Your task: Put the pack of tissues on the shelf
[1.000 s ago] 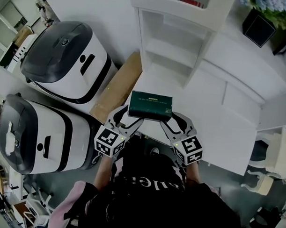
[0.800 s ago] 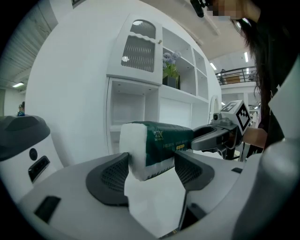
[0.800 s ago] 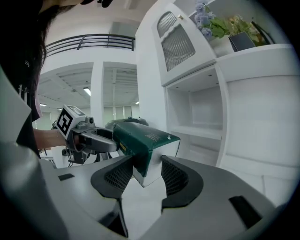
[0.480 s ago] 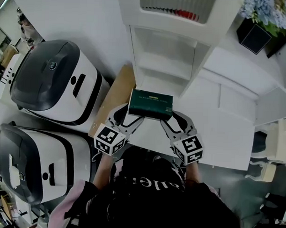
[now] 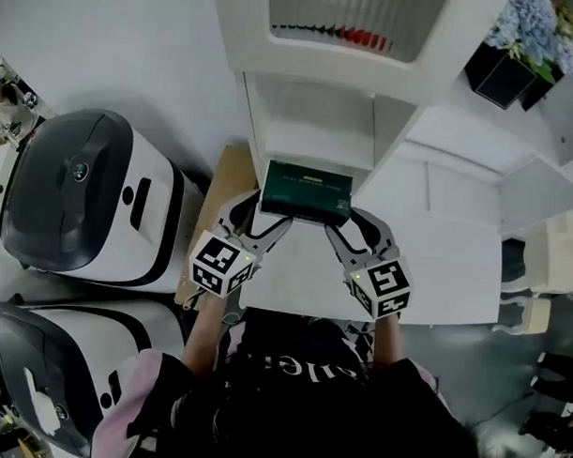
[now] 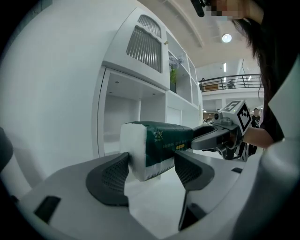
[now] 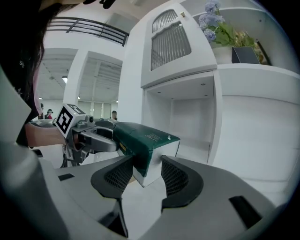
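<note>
Bright, even indoor light; fisheye-warped, dark-vignetted edges.

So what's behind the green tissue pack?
Behind the pack of tissues is an open white shelf compartment; its back wall and floor look bare where they show. The strip right behind the pack is covered, so I can't see that.

A white shelf (image 5: 313, 140) rises at the back of a white desk (image 5: 445, 257), with open compartments stacked one above another. A black planter (image 5: 503, 76) of pale blue flowers stands on a ledge to the right. A brown board (image 5: 218, 188) lies along the desk's left edge.
</note>
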The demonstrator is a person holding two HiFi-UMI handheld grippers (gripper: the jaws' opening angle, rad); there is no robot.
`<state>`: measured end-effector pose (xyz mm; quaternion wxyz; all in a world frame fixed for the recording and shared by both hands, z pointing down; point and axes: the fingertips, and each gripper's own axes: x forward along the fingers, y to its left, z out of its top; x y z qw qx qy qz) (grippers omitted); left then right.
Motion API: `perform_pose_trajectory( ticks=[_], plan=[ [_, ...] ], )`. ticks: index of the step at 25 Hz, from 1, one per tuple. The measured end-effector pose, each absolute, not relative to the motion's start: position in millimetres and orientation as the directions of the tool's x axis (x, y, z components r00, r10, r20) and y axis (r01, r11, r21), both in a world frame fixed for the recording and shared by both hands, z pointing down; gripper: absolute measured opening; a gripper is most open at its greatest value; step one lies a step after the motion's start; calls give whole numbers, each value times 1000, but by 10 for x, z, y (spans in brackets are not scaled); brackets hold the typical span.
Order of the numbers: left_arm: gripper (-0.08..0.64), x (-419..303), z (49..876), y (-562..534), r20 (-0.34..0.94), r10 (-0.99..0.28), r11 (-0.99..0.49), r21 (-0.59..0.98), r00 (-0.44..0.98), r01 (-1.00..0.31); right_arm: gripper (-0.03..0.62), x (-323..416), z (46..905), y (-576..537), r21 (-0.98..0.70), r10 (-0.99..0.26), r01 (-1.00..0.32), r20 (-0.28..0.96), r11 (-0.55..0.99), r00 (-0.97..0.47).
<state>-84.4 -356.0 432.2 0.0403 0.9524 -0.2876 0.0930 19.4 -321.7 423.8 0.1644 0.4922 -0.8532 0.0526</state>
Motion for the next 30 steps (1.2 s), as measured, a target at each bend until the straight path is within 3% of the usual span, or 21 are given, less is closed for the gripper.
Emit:
perform_pose_trajectory(
  ticks=[6, 15, 30],
  plan=[
    [305, -650, 4271, -3952, 167, -506, -855, 30, 846, -517, 207, 363, 4156, -3553, 132, -863, -889, 336, 439, -377],
    [305, -455, 4366, -4441, 146, -557, -819, 63, 817, -570, 198, 514, 4159, -4067, 217, -893, -907, 360, 361, -269],
    [304, -351, 4399, -4725, 126, -606, -778, 112, 785, -619, 187, 728, 4232, -4220, 86, -939, -969, 278, 232, -200]
  ],
)
